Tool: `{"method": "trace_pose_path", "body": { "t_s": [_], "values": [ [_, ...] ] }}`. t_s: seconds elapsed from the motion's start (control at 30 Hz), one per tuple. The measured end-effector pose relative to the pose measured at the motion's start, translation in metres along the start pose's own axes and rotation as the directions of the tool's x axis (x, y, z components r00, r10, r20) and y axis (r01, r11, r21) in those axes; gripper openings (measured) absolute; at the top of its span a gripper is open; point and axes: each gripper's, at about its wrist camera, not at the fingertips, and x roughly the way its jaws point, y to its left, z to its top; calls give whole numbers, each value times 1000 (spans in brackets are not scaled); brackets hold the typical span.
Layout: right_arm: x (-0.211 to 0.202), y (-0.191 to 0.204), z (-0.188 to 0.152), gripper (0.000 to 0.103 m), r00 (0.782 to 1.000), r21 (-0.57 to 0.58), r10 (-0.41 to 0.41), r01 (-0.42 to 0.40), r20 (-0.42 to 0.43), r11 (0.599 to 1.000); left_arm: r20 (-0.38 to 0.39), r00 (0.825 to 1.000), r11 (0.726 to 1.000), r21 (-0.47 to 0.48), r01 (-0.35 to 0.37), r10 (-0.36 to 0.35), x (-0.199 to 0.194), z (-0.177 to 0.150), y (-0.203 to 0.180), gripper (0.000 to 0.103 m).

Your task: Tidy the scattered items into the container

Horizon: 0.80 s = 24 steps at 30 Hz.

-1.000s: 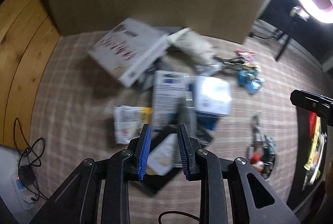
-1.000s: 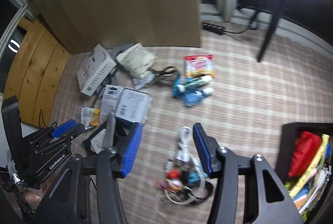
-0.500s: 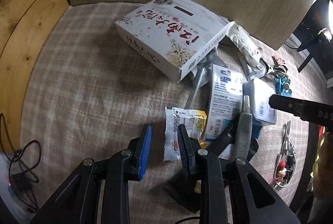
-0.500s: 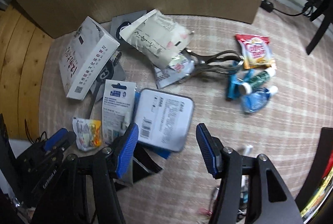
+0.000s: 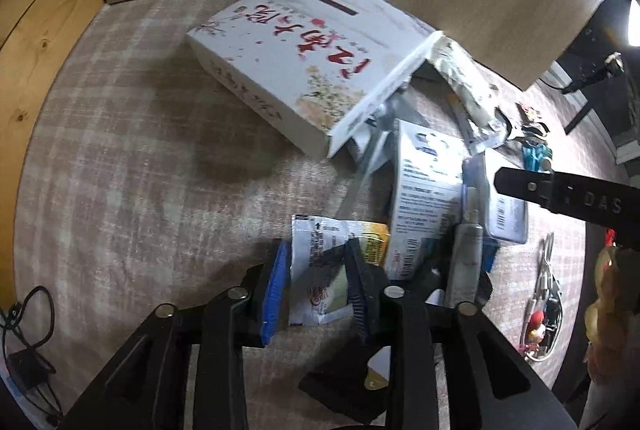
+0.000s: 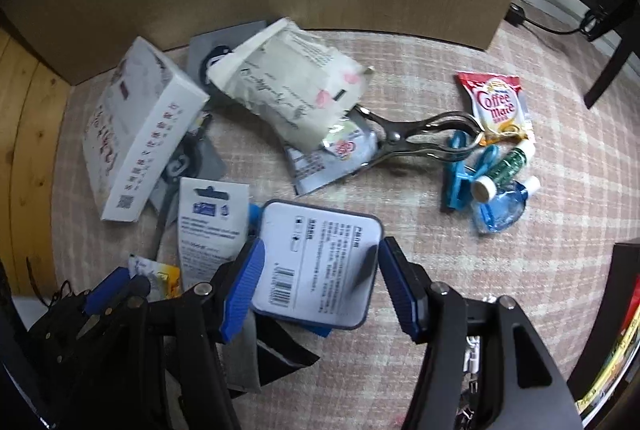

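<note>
Left claw (image 5: 316, 282) straddles small white-yellow snack sachet (image 5: 332, 266) on the checked rug (image 5: 120, 170); jaws opening, pads not pressing the sachet yet. A second ago this claw hung higher over the pile centre with the view blurred; it has since dropped and shifted toward the pile's near edge.

Right claw (image 6: 320, 284) spread wide, jaws opening, astride the rounded grey-white tin (image 6: 316, 266); pads either side, no contact visible. A second ago it was over the cable-and-trinket tangle; now it is over the tin, lower.

Meaning: both claws look lined up for pickups, nothing gripped yet.

Further out: white carded pack (image 6: 212, 222) just beside the tin, big white box (image 5: 308, 62) with red script, crumpled cream pouch (image 6: 288, 82), metal tongs (image 6: 416, 134), Coffee-mate sachet (image 6: 496, 102), blue clips and tubes.

Container (image 6: 624, 310): dark bin at right edge, some items already inside, well apart from the pile. Most clutter is still on the rug, so tidying looks early.
</note>
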Motion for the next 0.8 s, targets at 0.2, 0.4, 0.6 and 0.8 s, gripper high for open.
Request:
{"method": "trace_pose_path", "body": {
  "t_s": [0.2,0.4,0.6,0.8],
  "values": [
    [3,-2,-1,64,1000,26,6,-5,-15,1000,-3,1000,1000,-15,21,-22,3,0,6,30],
    [14,11,6,70,999,36,-13,15,-39,999,-11,999,999,-17,37,-37,6,6,7,29],
    [31,18,8,71,997,31,-40,42,-67,999,-2,999,998,-24,53,-53,7,6,7,25],
    [27,14,5,69,998,34,-18,21,-66,999,31,998,996,-62,61,-60,-1,3,10,2]
  ]
}}
